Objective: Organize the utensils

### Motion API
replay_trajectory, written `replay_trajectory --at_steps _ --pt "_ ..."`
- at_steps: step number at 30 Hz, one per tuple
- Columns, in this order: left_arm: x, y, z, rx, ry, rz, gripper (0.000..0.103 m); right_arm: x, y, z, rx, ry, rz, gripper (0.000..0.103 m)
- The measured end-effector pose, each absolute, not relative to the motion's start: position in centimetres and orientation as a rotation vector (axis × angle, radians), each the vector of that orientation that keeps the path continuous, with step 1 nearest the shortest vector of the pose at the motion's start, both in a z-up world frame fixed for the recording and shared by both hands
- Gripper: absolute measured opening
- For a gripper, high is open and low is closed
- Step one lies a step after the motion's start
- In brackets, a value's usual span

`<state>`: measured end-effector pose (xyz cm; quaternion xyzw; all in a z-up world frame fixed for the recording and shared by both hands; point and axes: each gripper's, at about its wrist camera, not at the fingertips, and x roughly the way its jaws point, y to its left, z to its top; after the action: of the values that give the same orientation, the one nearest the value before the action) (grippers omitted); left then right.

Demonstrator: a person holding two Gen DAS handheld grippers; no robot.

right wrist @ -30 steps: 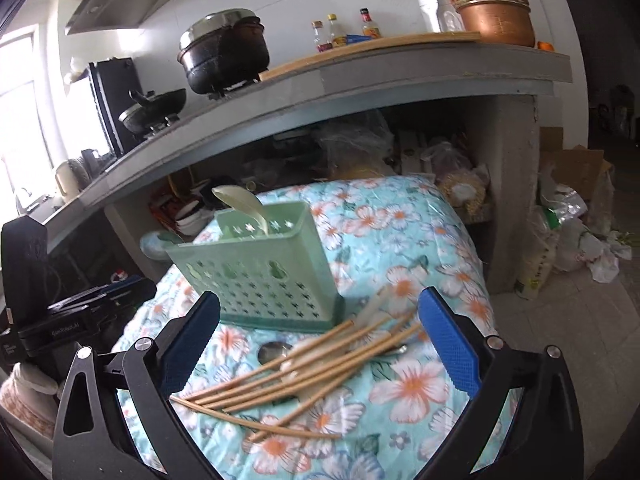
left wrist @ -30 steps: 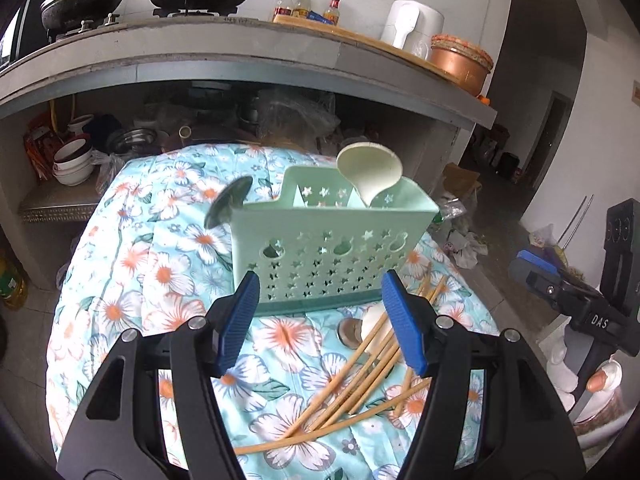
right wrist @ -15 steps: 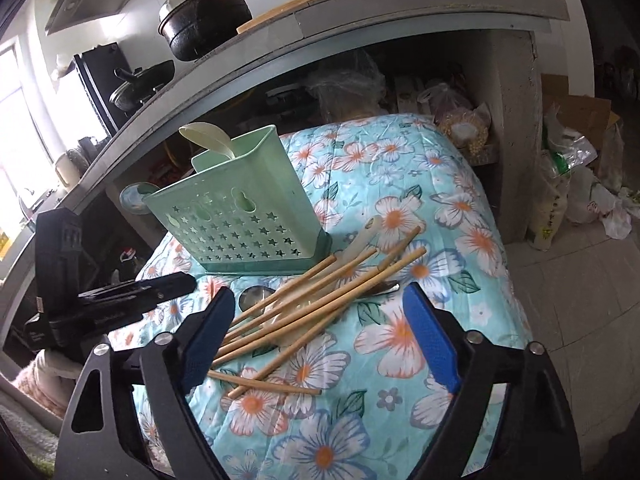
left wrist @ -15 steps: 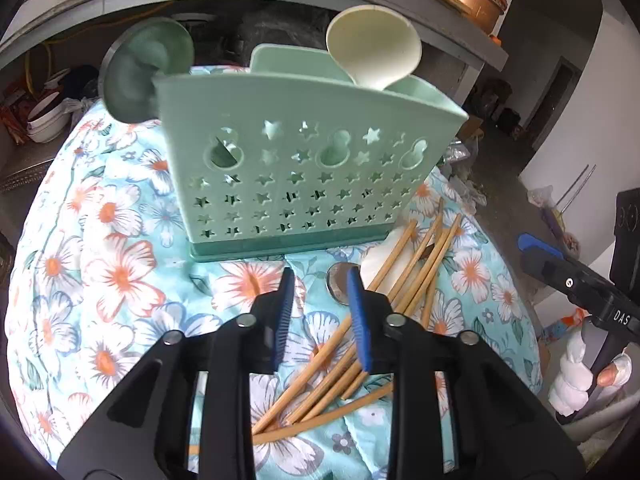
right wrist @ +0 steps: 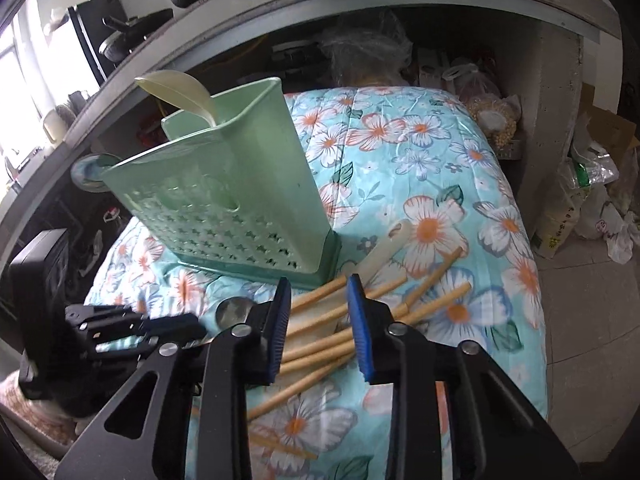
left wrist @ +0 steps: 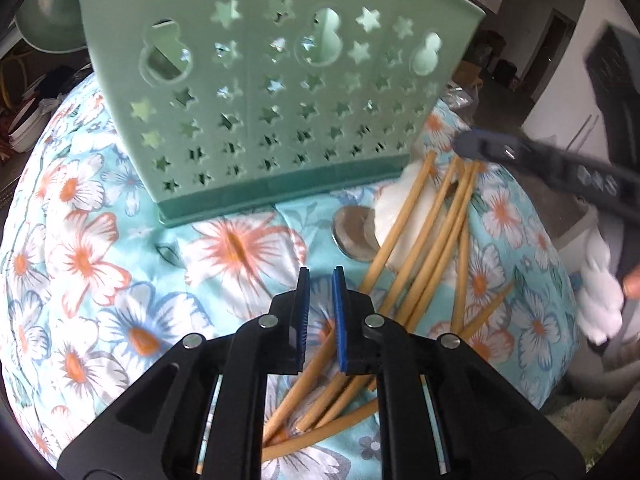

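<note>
A mint-green perforated utensil holder (left wrist: 276, 100) stands upright on the floral cloth; it also shows in the right wrist view (right wrist: 240, 208) with a cream spoon (right wrist: 180, 88) standing in it. Several wooden chopsticks (left wrist: 424, 240) lie in a loose pile right of the holder's base, over a metal spoon (left wrist: 354, 232) and a white spoon (left wrist: 394, 208). My left gripper (left wrist: 319, 312) is nearly shut, empty, low over the cloth at the pile's near end. My right gripper (right wrist: 318, 312) stands partly open over the chopsticks (right wrist: 332, 344), its jaws straddling them without clamping.
The floral-covered table (right wrist: 440, 184) drops off at its right edge to a tiled floor (right wrist: 580, 320). A concrete counter (right wrist: 360, 8) overhangs behind, with bags and clutter beneath. The right gripper's finger (left wrist: 520, 152) shows at the right of the left wrist view.
Both grippers have moved forward and down toward the chopstick pile. The left jaws have closed from wide open to a narrow gap. The right jaws have narrowed from wide open to about half.
</note>
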<state>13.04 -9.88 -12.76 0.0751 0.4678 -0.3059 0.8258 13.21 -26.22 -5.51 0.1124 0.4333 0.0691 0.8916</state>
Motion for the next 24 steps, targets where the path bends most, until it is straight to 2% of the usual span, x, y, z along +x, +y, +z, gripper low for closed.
replay_trajectory --at_steps 9,24 --pt "11.2 -10.0 -13.8 0.203 0.963 -0.776 0.010 16.8 -23.9 -8.0 0.109 1.038 0.130 0.019" --pt "11.2 -8.8 -14.1 0.214 0.966 -0.847 0.010 11.1 -24.7 -8.2 0.123 1.108 0.037 0.019"
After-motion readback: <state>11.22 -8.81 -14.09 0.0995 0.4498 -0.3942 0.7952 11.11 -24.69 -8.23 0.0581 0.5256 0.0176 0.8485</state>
